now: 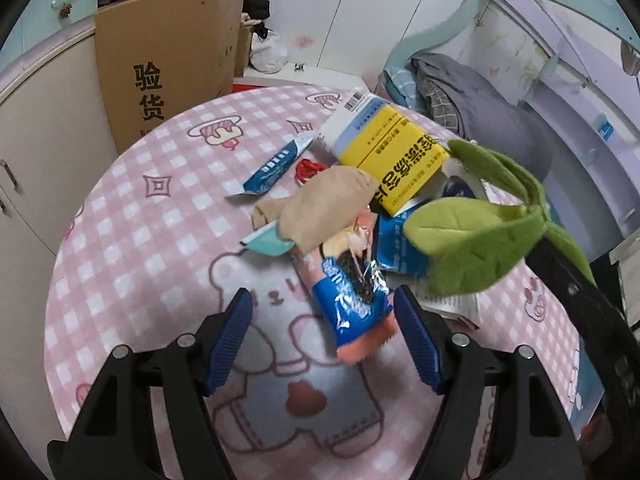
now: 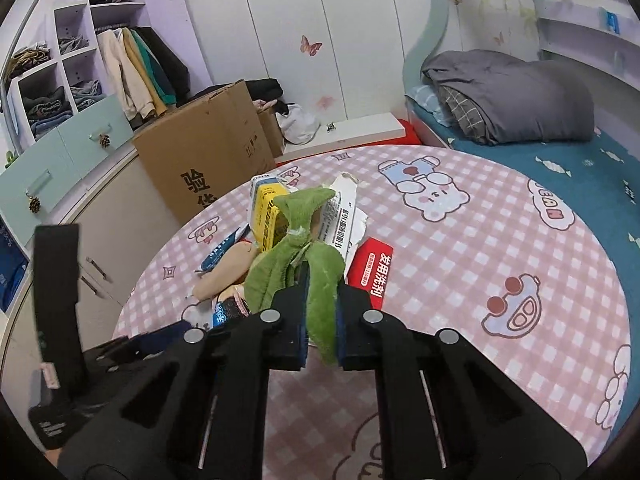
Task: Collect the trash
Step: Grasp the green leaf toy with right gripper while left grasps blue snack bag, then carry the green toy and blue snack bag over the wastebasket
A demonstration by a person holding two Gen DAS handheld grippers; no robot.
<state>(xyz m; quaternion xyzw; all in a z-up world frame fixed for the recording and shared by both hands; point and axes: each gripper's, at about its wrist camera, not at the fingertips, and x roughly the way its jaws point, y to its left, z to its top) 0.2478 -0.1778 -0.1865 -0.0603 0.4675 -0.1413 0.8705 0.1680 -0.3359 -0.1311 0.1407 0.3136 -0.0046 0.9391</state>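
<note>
Your table [image 1: 132, 216] wears a pink-and-white checked cloth printed with pale blue and white cartoon bears, and on it you have a yellow box [image 1: 396, 160] with black lettering, a blue-and-white sachet [image 1: 276, 168], a tan paper bag [image 1: 324, 204], a blue and salmon-pink snack wrapper [image 1: 352, 312] and a red box [image 2: 370, 270] with white characters. The felt leaf [image 2: 320, 304] pinched in your right claw [image 2: 322, 344] is green, and your left claw [image 1: 322, 344] is black with ribbed blue pads [image 1: 230, 336]. Behind, the cardboard box [image 2: 200, 160] is brown with black characters, and the bed [image 2: 560, 168] is teal under a grey quilt [image 2: 516, 96].
</note>
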